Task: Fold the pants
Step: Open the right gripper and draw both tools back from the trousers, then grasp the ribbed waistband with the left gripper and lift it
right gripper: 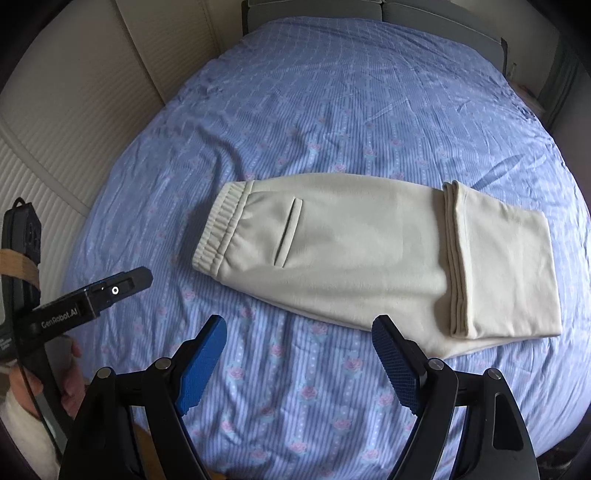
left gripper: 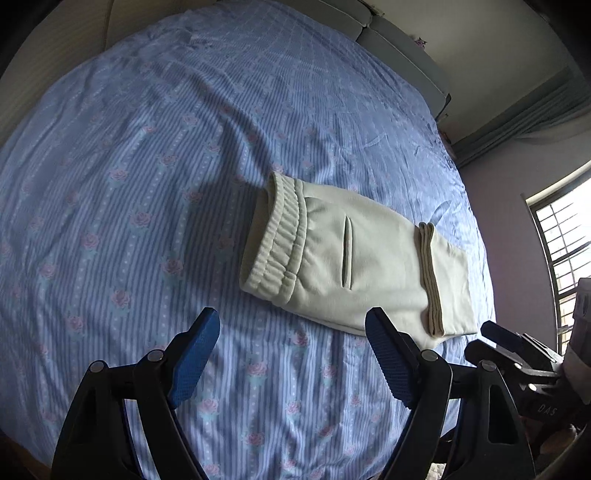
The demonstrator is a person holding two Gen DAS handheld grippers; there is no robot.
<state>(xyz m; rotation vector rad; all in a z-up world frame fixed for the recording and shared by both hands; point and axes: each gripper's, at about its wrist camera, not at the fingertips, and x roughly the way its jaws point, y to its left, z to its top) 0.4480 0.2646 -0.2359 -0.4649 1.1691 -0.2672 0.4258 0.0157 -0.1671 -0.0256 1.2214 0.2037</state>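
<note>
Cream pants [left gripper: 354,258] lie folded flat on the blue striped bedspread [left gripper: 147,206], waistband to the left, leg cuffs folded over at the right. They also show in the right wrist view [right gripper: 369,254]. My left gripper [left gripper: 293,325] is open and empty, above the sheet just short of the pants' near edge. My right gripper [right gripper: 299,332] is open and empty, also just short of the near edge. The left gripper's body [right gripper: 96,295] shows at the left of the right wrist view.
The bedspread [right gripper: 332,110] covers the whole bed. A padded cream wall [right gripper: 74,110] runs along the left side. A grey headboard [right gripper: 406,7] stands at the far end. A barred window [left gripper: 565,251] is at the right.
</note>
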